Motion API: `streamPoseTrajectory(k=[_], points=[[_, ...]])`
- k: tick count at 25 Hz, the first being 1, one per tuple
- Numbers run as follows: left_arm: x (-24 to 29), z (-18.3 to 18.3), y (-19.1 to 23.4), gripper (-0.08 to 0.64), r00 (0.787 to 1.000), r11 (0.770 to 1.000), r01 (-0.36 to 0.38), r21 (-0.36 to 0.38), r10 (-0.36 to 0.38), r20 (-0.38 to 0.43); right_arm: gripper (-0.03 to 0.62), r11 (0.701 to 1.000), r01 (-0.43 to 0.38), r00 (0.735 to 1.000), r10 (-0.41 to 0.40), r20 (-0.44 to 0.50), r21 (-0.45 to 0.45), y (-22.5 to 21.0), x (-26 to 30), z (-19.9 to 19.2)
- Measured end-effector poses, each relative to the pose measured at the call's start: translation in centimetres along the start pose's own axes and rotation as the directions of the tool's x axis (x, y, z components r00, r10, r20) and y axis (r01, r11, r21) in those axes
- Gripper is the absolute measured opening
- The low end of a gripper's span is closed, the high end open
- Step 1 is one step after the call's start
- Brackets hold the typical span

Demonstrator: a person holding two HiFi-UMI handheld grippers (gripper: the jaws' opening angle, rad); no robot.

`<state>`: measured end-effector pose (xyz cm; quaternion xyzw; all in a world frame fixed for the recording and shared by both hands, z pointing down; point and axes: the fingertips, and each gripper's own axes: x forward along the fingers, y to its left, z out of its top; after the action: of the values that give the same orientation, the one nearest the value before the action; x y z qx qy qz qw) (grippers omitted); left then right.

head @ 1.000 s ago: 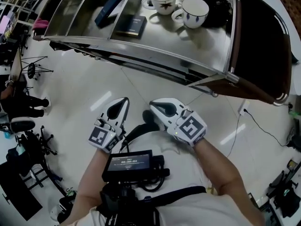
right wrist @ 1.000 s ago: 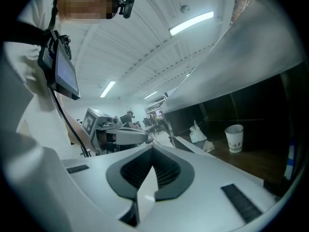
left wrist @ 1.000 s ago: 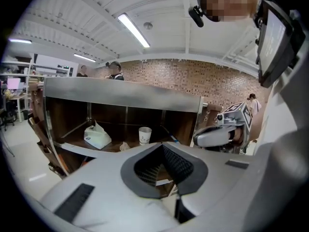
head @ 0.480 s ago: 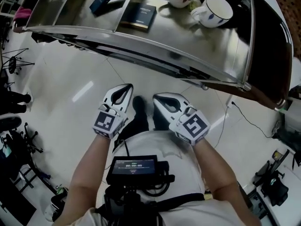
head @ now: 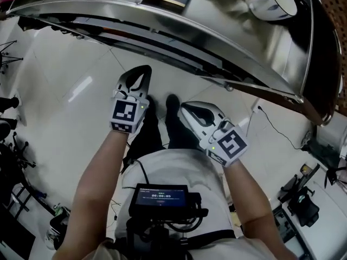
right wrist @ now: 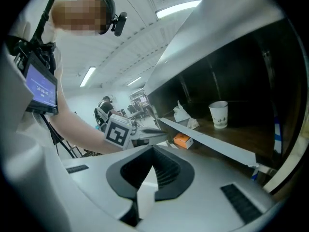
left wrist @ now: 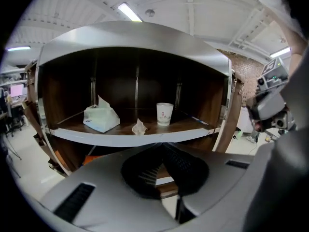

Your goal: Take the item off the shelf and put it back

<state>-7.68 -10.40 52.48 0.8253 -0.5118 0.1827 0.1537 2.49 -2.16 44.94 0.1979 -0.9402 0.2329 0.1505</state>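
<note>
Step in hand: approach. No item taken off yet. Both tools held low over the floor (head: 76, 80), short of the shelf unit.

Tool state:
- Left gripper (head: 142, 70): jaws all but together, just eased open a trace, nothing between them.
- Right gripper (head: 185, 108): jaws together, empty.

Candidate items, all on the middle shelf board (left wrist: 120, 138):
- Tissue pack (left wrist: 101, 119): toward the left end.
- Crumpled tissue (left wrist: 139, 127): close to the front edge, near the middle.
- Paper cup (left wrist: 164, 114): upright, just right of the middle, set back from the front edge.

All three apart from one another (no particular item named in the task; paper cup judged likeliest, as rigid and free-standing).

Next move, as judged:
1. Choose one gripper and bring it level with the shelf board.
2. Spread the jaws wider than the cup before entering the opening.
3. Advance over the front edge, keeping clear of the crumpled tissue.
4. Straddle the cup wall at mid-height and close gently. Expect thin paper to dent under a hard squeeze.
5. Lift clear, withdraw, then return to the same spot on the board and release.

Keep the idle gripper outside the opening.
</note>
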Motion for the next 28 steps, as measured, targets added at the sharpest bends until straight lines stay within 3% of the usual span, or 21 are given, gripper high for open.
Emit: streamPoseTrajectory(k=[4, 15, 20, 28], points=[[2.7, 0.4, 1.9, 0.012, 1.000, 0.999, -0.030, 0.023, 0.029, 0.003, 0.006, 1.000, 0.003, 1.000, -0.002, -0.013, 0.031, 0.4, 0.0, -0.8], [9.4, 3.6, 7.3, 0.124, 0.994, 0.993, -0.112, 0.040, 0.111, 0.016, 0.006, 0.993, 0.100, 0.994, -0.103, 0.035, 0.060, -0.6, -1.8, -2.0], [10.8, 3.7, 8.1, 0.124, 0.989, 0.989, -0.145, 0.034, 0.145, -0.014, 0.006, 0.987, 0.112, 0.994, -0.112, -0.009, 0.118, -0.4, -2.9, -3.2], [10.6, 3.2, 9.3, 0.006, 0.982, 0.983, -0.185, 0.016, 0.185, -0.039, 0.006, 0.982, 0.140, 0.990, -0.141, -0.002, 0.130, -0.5, -3.6, -3.4]])
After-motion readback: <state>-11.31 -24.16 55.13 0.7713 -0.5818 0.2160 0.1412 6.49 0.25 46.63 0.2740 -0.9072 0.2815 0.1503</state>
